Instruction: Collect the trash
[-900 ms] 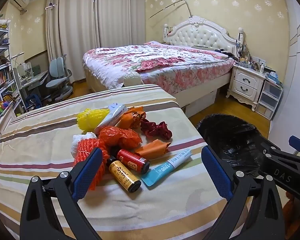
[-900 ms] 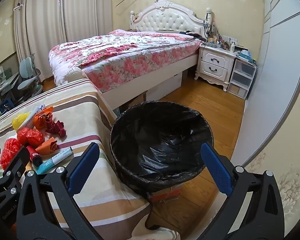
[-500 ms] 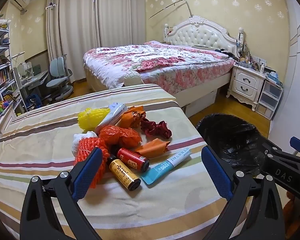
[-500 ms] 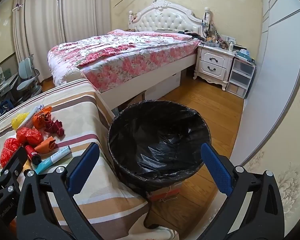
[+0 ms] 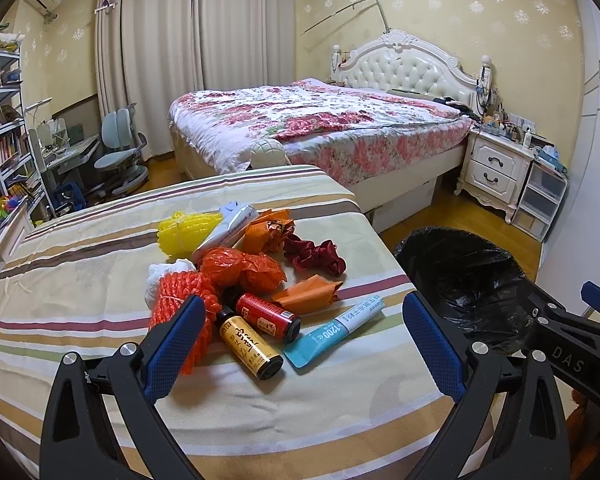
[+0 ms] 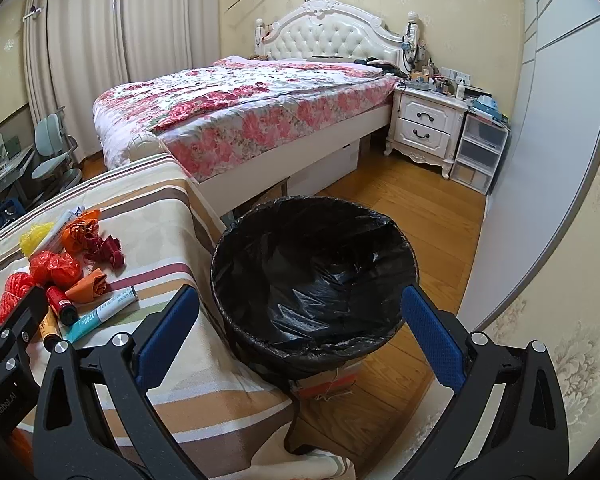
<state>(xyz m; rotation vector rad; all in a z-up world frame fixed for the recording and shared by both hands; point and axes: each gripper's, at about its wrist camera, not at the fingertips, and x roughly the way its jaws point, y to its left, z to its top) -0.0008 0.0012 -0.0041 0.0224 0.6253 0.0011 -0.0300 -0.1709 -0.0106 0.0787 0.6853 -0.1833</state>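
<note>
Two grippers hang wide open, nothing between their blue pads. Left gripper (image 5: 300, 340) tilts down over the striped bedspread (image 5: 80, 264), the heap of trash just ahead of it: a yellow-labelled brown bottle (image 5: 250, 347) nearest, a red-labelled bottle (image 5: 268, 316) and a teal-and-white tube (image 5: 334, 332) beside. Right gripper (image 6: 300, 332) angles down above the black-lined round bin (image 6: 312, 276), standing on the floor beside the bedspread.
</note>
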